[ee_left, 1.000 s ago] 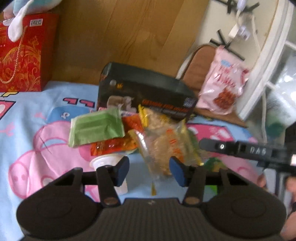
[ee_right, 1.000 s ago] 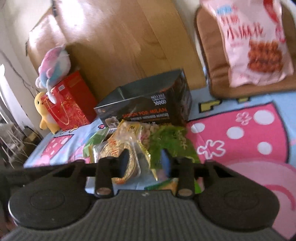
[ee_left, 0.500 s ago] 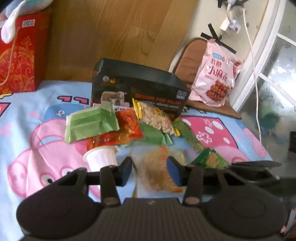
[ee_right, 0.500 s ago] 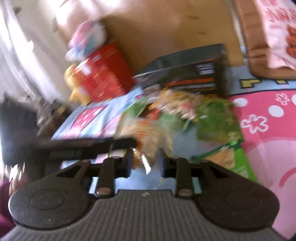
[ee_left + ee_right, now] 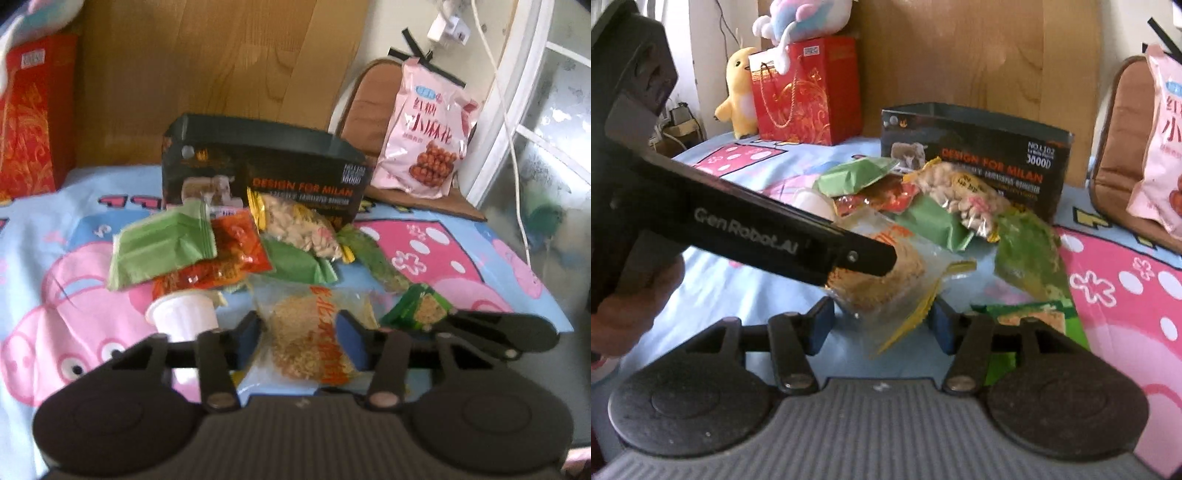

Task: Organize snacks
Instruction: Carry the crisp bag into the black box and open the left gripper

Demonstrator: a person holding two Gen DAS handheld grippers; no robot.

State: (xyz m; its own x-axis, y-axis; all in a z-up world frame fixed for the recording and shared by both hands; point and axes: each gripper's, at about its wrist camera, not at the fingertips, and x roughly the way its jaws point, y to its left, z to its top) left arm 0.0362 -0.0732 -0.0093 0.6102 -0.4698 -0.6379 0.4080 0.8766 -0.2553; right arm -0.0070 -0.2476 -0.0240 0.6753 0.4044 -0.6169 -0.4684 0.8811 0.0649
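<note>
One clear, crinkly plastic packet of golden crumbly snack (image 5: 314, 343), lower centre, lies on the cartoon-print cloth (image 5: 55, 236) between the parted jaws of the left gripper (image 5: 299, 341) and the right gripper (image 5: 879, 325), neither gripping; seemingly light, slippery and crushable, best pinched at its edge seam; behind stand one open black cardboard box (image 5: 266, 170) and two green packets.

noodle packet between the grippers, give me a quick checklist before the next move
1. Clear noodle packet sits between the left hand-held gripper fingers: ok.
2. Left fingers closed on the packet: not ok, gaps show on both sides.
3. Right hand-held gripper open and lined up on the same packet: ok.
4. Black box open at the top to receive snacks: ok.
5. White cup apart from the left finger: cannot tell.
6. Green packet out of the right finger's way: cannot tell.
</note>
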